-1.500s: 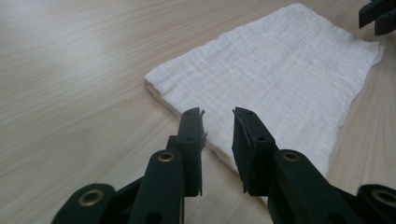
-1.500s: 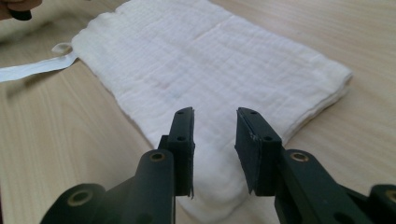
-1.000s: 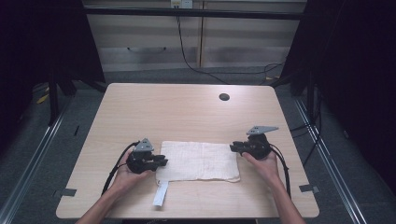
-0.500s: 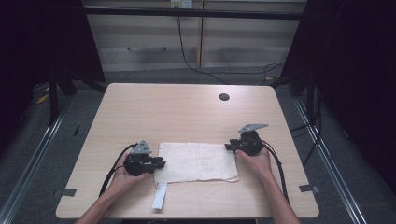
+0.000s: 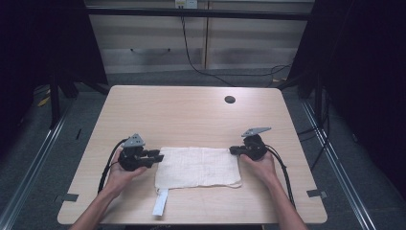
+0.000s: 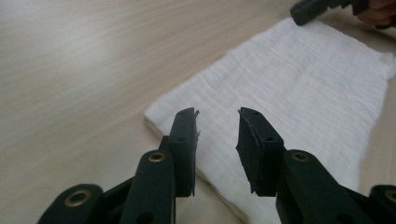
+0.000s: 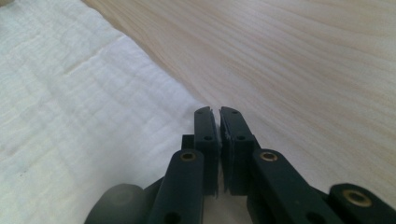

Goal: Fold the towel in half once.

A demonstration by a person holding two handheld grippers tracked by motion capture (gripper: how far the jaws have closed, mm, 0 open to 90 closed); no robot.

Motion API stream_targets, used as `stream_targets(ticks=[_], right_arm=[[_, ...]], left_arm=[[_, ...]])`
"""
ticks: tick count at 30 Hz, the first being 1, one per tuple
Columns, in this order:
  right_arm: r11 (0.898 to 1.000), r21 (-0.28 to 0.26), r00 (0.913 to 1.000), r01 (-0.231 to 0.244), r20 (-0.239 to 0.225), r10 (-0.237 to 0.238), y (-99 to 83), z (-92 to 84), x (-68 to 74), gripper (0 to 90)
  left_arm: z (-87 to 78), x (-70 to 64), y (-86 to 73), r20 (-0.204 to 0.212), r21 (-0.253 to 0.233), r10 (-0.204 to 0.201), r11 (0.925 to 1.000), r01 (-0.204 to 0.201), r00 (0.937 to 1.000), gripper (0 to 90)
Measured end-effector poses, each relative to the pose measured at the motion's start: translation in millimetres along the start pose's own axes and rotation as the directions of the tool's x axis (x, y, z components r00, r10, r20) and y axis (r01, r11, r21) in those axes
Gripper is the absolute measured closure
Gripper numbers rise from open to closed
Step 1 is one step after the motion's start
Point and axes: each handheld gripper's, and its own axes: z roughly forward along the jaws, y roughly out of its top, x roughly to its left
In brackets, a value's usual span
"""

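Note:
A folded white cloth (image 5: 198, 166) lies flat near the table's front edge. My left gripper (image 5: 155, 157) sits at the cloth's left edge. In the left gripper view its jaws (image 6: 217, 114) stand apart above the near corner of the cloth (image 6: 299, 84), having just been opening, with nothing between the pads. My right gripper (image 5: 232, 150) is at the cloth's far right corner. In the right gripper view its jaws (image 7: 215, 111) have just been closing and stand almost together, tips on the corner of the cloth (image 7: 70, 116). I cannot tell whether fabric is pinched.
The cloth lies on a pale wooden table (image 5: 191, 110) with a dark round hole (image 5: 230, 99) near its back edge. A narrow white strip (image 5: 160, 203) lies in front of the cloth's left corner. A cable trails from each gripper toward the person.
The right gripper has moved left to the cloth's corner and its jaws have come together. The left gripper has drawn back slightly to the left, off the cloth's edge.

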Motion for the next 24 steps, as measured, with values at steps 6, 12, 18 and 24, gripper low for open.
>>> stream_targets(ticks=[6, 12, 18, 24], right_arm=[[1.000, -0.003, 1.0000, 0.006, -0.006, -0.006, 0.6, 1.1, -0.1, 85.9], [1.000, -0.006, 1.0000, 0.006, -0.004, -0.006, 0.3, 1.1, 0.2, 85.9], [1.000, -0.008, 1.0000, 0.004, -0.003, -0.004, 0.2, 1.3, 0.4, 85.8], [1.000, -0.011, 1.0000, -0.004, -0.001, 0.004, -0.1, 1.3, 1.2, 85.8]], left_arm=[[18.3, 18.3, 5.5, -0.025, 0.030, -0.023, 0.9993, 0.024, 0.9994, 59.6], [30.3, 31.1, -0.8, -0.020, 0.032, -0.073, 0.9968, 0.073, 0.9971, 56.7], [35.1, 29.5, -0.3, 0.000, 0.046, -0.046, 0.9979, 0.046, 0.9989, 55.3], [40.3, 27.2, -1.7, -0.005, 0.069, -0.018, 0.9975, 0.018, 0.9998, 57.2]])
